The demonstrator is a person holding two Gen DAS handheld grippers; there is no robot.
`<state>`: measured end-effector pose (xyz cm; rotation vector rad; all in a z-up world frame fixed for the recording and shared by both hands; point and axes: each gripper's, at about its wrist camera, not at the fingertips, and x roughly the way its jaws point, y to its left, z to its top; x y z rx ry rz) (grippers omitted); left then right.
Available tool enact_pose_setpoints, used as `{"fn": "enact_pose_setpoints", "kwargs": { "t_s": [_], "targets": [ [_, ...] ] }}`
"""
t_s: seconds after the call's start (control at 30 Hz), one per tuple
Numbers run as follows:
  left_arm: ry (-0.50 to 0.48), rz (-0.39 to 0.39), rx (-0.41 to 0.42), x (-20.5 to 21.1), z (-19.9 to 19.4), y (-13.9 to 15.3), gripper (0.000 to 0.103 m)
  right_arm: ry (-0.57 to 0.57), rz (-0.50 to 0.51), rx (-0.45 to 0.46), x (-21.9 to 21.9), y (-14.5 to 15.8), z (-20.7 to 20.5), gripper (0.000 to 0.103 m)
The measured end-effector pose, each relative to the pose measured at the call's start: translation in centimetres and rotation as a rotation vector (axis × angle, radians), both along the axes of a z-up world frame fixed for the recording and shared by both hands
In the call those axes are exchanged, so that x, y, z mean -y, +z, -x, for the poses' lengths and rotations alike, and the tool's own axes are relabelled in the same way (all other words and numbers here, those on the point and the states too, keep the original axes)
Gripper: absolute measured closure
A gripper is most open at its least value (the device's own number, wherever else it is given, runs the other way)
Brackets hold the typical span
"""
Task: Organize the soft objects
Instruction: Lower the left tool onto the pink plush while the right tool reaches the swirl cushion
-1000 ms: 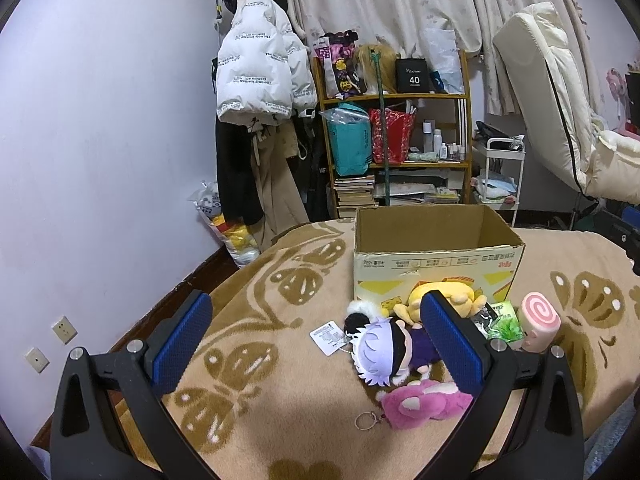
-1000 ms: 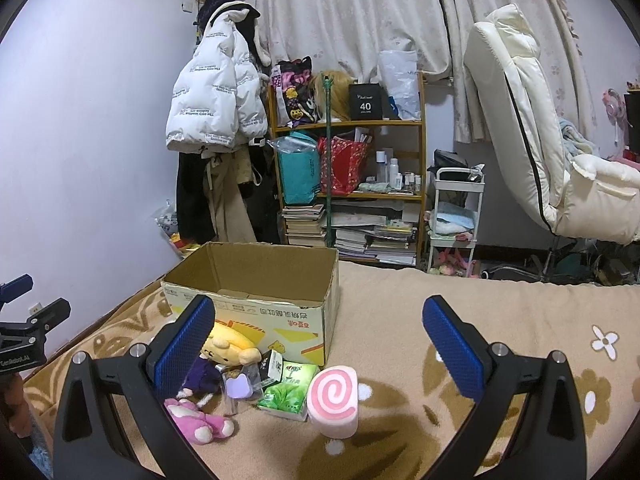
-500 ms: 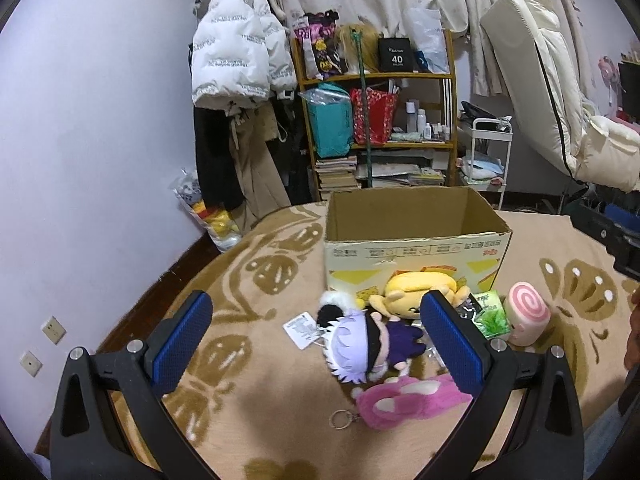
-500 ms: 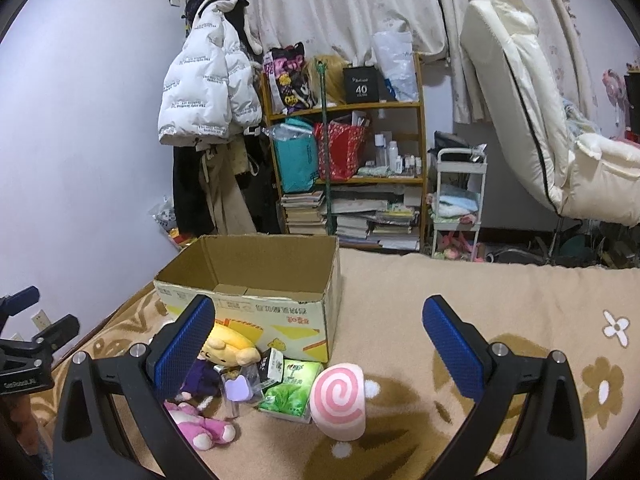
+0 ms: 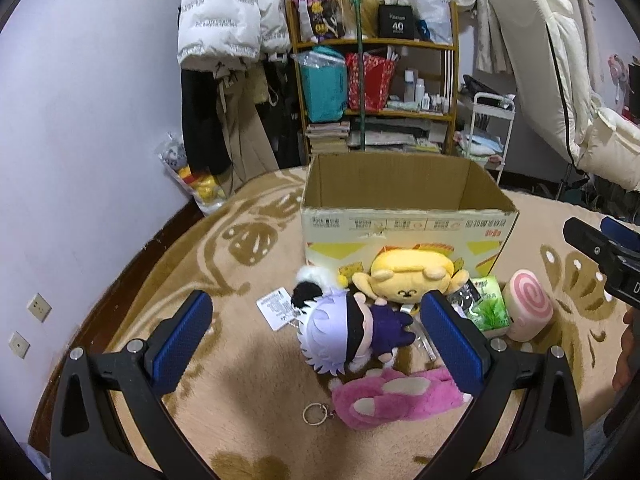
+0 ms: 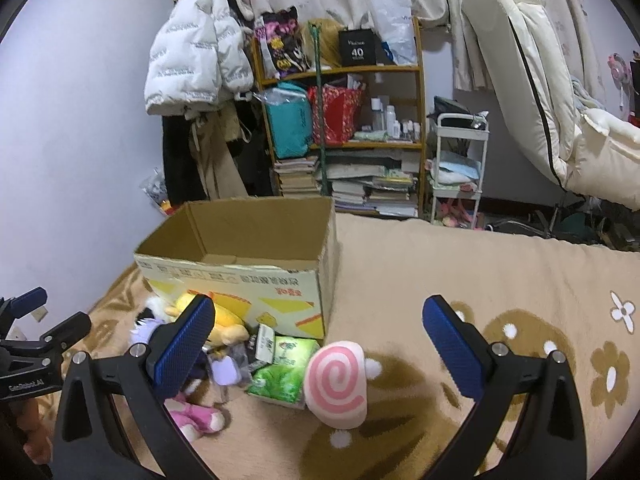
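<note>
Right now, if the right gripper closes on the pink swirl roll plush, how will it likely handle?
The pink swirl roll plush looks stuffed and fuzzy, so it probably squashes between the pads and weighs little. It stands on its rounded side on the blanket, so a nudge may roll or topple it. The right gripper is open wide enough to straddle it.

White puffer jacket [image 5: 224,12] (hanging), cluttered shelf [image 5: 376,92]

Four plush toys lie before the open cardboard box [image 5: 404,228]: yellow dog [image 5: 408,280] against its front, white-haired doll [image 5: 344,332], pink plush [image 5: 392,396], and pink swirl cushion [image 5: 528,310] standing upright.
</note>
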<state>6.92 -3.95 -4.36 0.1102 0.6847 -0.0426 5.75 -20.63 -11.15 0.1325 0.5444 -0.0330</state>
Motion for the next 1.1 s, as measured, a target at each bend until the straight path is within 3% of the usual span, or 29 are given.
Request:
{"fn": "enact_pose_setpoints", "kwargs": {
  "t_s": [0.57,0.9,0.97,1.1],
  "targets": [
    [-0.023,0.049,-0.255,0.7,-3.0,-6.1,0.001,-0.028,-0.082,-0.15,1.9,-3.7,-2.7,0.0],
    [-0.068,0.062,-0.426,1.5,-4.3,-9.7,0.001,-0.01,-0.051,-0.293,1.2,-7.0,-4.9,0.0],
    [-0.072,0.054,-0.447,1.8,-4.5,-10.2,0.001,-0.009,-0.067,-0.323,1.4,-7.7,-5.3,0.012],
    [-0.061,0.049,-0.487,2.1,-4.8,-11.3,0.001,-0.035,-0.108,-0.374,2.5,-8.9,-5.8,0.02]
  ]
}}
